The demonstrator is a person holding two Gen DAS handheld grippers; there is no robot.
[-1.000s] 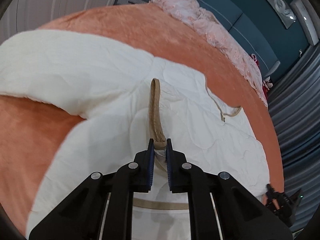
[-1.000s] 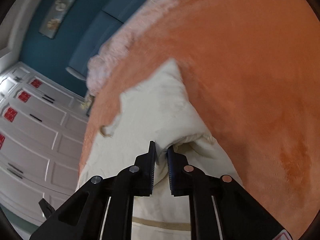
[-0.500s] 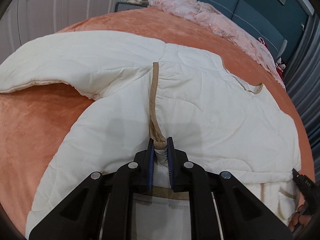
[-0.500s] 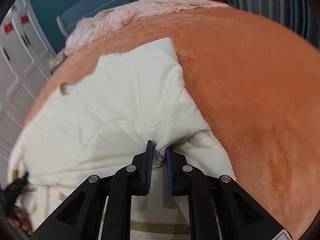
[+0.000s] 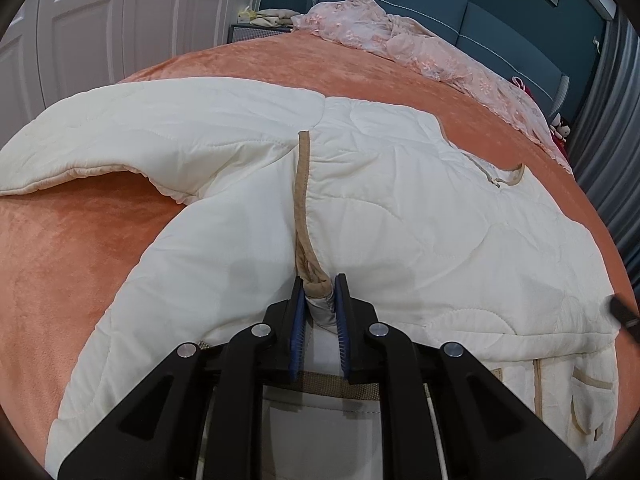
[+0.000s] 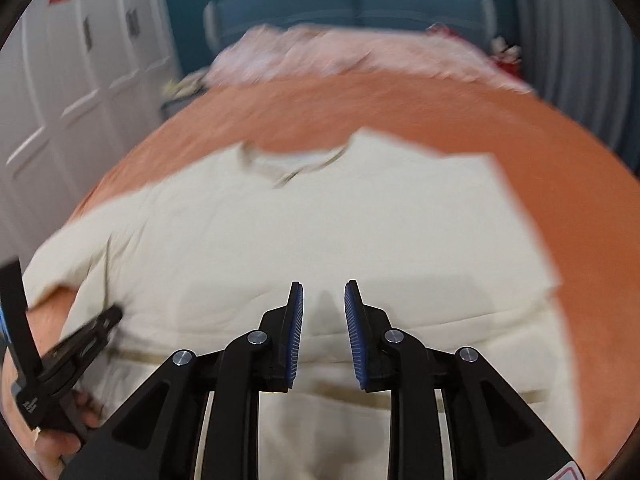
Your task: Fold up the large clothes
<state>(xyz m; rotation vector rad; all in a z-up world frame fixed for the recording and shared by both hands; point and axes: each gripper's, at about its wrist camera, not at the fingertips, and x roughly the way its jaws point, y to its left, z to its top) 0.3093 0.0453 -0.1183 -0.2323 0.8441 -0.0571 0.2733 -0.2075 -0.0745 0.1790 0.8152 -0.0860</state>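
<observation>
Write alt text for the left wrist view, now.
The left gripper is shut on the tan-trimmed edge of a cream quilted jacket spread over an orange bedspread. One sleeve extends left; a pink lace cover lies by the headboard.

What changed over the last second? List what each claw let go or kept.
The right claw let go of the cream quilted jacket: its jaws now stand open, empty, above the fabric. The left claw stayed shut on the jacket's tan trim strip. The jacket stays spread on the orange bedspread.
</observation>
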